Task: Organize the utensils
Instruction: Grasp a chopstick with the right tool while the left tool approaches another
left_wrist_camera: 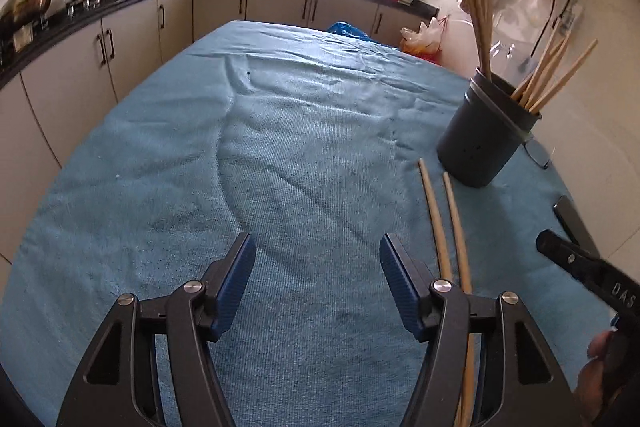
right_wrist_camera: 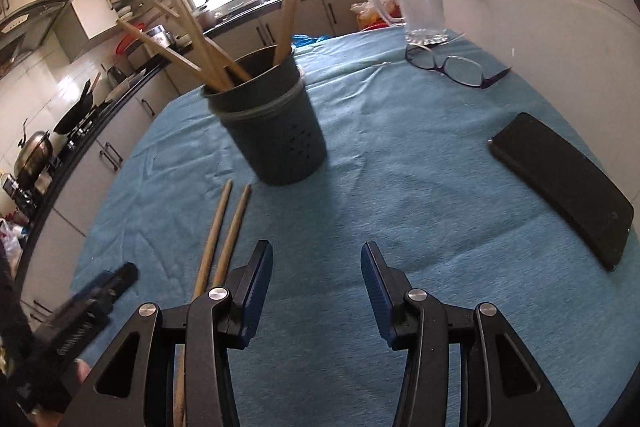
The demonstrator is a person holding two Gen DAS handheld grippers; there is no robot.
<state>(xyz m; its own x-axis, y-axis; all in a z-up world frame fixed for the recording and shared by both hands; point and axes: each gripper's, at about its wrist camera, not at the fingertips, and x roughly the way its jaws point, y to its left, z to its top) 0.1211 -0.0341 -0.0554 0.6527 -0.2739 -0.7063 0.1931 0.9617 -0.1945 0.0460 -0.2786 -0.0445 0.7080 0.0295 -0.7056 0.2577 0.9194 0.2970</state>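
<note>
Both tools gape wide and empty, left tool and right tool, over two loose chopsticks lying on the tabletop just short of the holder, and a careless pinch could roll one away or topple that holder.

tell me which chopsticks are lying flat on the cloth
The two loose chopsticks beside the dark holder; all the others stand upright inside it.

chopsticks near ends hidden under left gripper
</note>
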